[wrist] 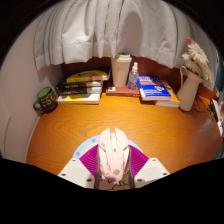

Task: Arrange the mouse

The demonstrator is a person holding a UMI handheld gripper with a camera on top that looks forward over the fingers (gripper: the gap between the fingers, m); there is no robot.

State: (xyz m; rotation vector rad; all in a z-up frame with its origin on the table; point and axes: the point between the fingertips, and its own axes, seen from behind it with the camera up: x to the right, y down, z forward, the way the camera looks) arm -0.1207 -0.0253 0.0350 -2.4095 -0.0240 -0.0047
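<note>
— Where is the mouse (113, 153)?
— Between the jaws of the gripper (113, 170), at the near edge of the wooden bench (130, 122). Both purple pads press its sides, so it is held.
— What lies beyond?
— A green mug (45, 98) far left, stacked books (82, 88), a clear bottle (133, 75), a blue book (155, 90), and curtains (100, 30) behind.

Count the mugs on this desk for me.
1. The mug sits on the desk beside the books, far beyond the tool, which is shut on the mouse. Others may be hidden.
</note>
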